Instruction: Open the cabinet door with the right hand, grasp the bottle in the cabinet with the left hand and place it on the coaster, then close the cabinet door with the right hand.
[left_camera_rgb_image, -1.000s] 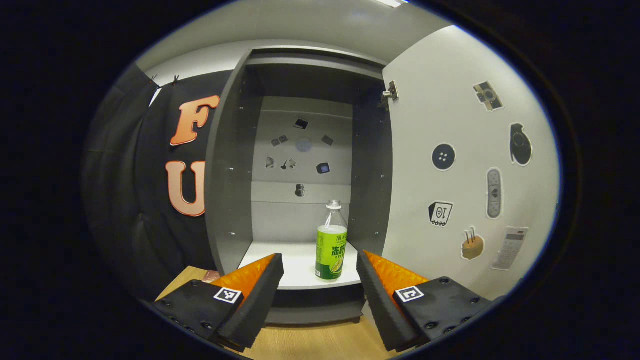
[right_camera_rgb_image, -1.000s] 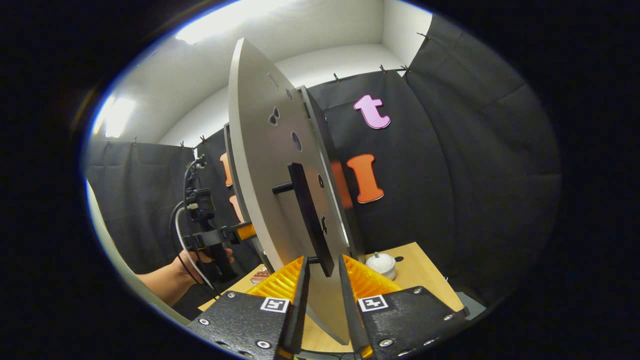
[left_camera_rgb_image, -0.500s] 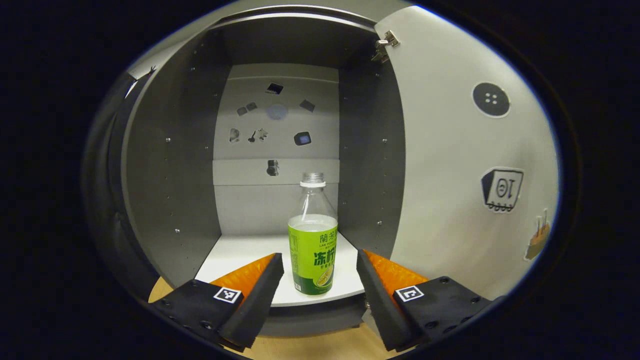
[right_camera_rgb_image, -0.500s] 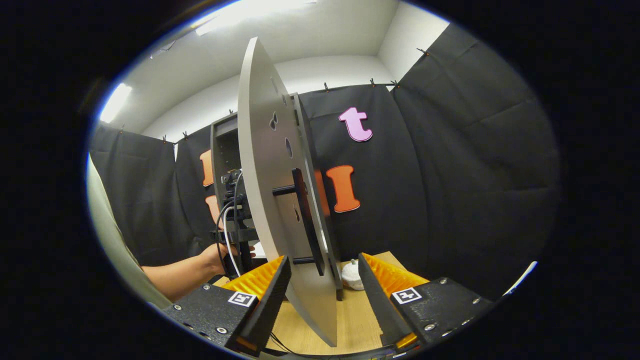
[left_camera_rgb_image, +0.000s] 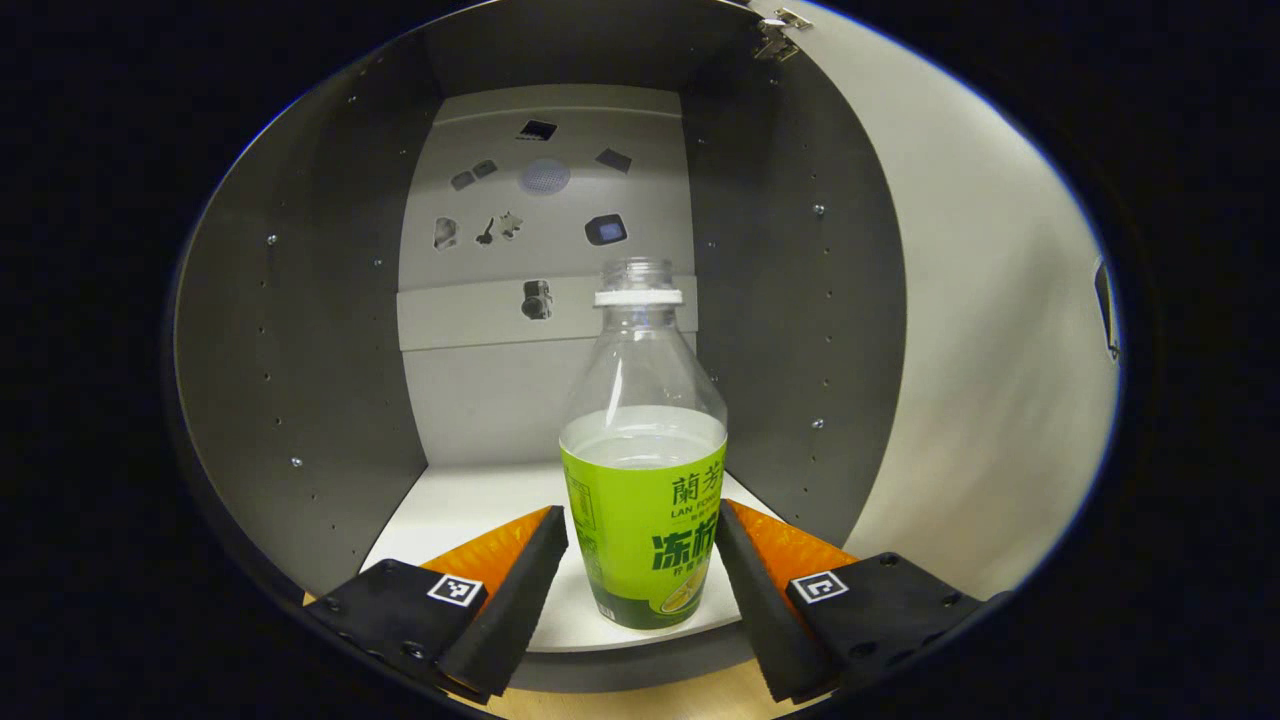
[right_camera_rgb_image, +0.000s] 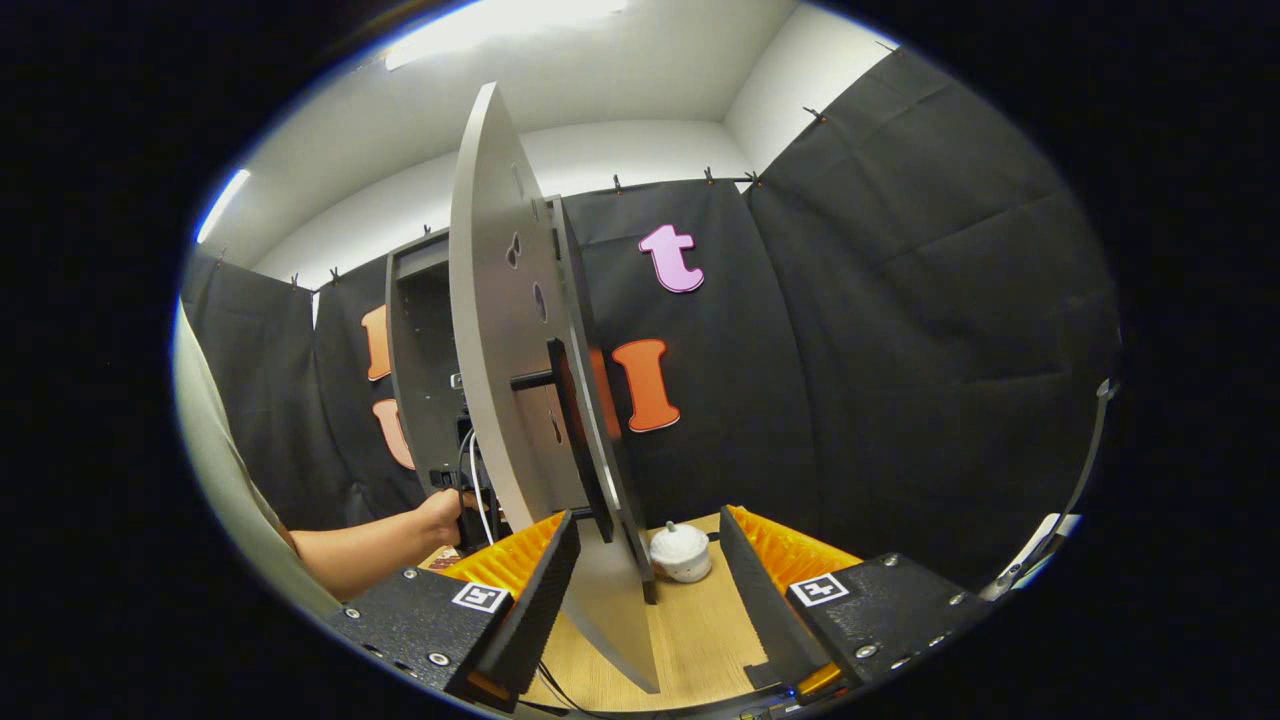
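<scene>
Left gripper view: left tongs (left_camera_rgb_image: 640, 585) spread wide inside the cabinet (left_camera_rgb_image: 300, 330), one finger each side of the bottle (left_camera_rgb_image: 643, 480), not visibly pressing it. Bottle upright on the white cabinet shelf (left_camera_rgb_image: 470, 510), green label, clear liquid.

Right gripper view: hand (right_camera_rgb_image: 443, 515) left of the cabinet door (right_camera_rgb_image: 495, 330). Door swung open, seen edge-on, black handle (right_camera_rgb_image: 570, 430) on its face. Right tongs (right_camera_rgb_image: 640, 590) released, straddling the door's lower edge. Small white lidded jar (right_camera_rgb_image: 681, 551) on the bench (right_camera_rgb_image: 700, 630), right of the door.
</scene>
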